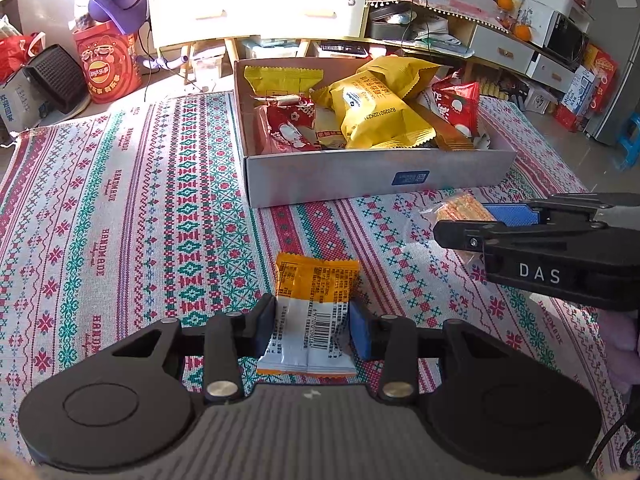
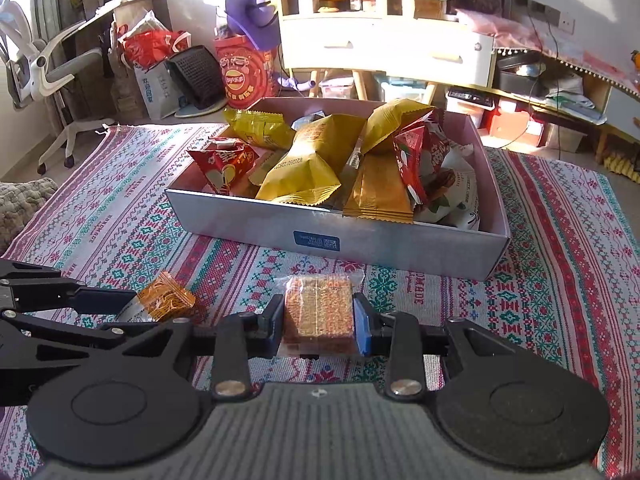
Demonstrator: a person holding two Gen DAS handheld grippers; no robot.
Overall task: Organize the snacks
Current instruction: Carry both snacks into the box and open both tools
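My left gripper (image 1: pixel 312 330) is shut on an orange-and-white snack packet (image 1: pixel 314 308), just above the patterned cloth. My right gripper (image 2: pixel 319 326) is shut on a clear-wrapped brown cracker bar (image 2: pixel 319 312), low over the cloth in front of the box. The grey cardboard box (image 1: pixel 360 178) lies ahead of both grippers, filled with several yellow and red snack bags (image 1: pixel 372 114). In the left wrist view the right gripper (image 1: pixel 492 220) comes in from the right with the cracker bar (image 1: pixel 460 208). In the right wrist view the left gripper's fingers (image 2: pixel 104 300) and its packet (image 2: pixel 166 298) show at left.
A red, green and white patterned cloth (image 1: pixel 140 200) covers the surface. Beyond it stand a white drawer cabinet (image 1: pixel 256 12), a red Lay's bag (image 1: pixel 106 66), a black basket (image 1: pixel 56 76), an office chair (image 2: pixel 44 68) and cluttered low shelves (image 1: pixel 500 44).
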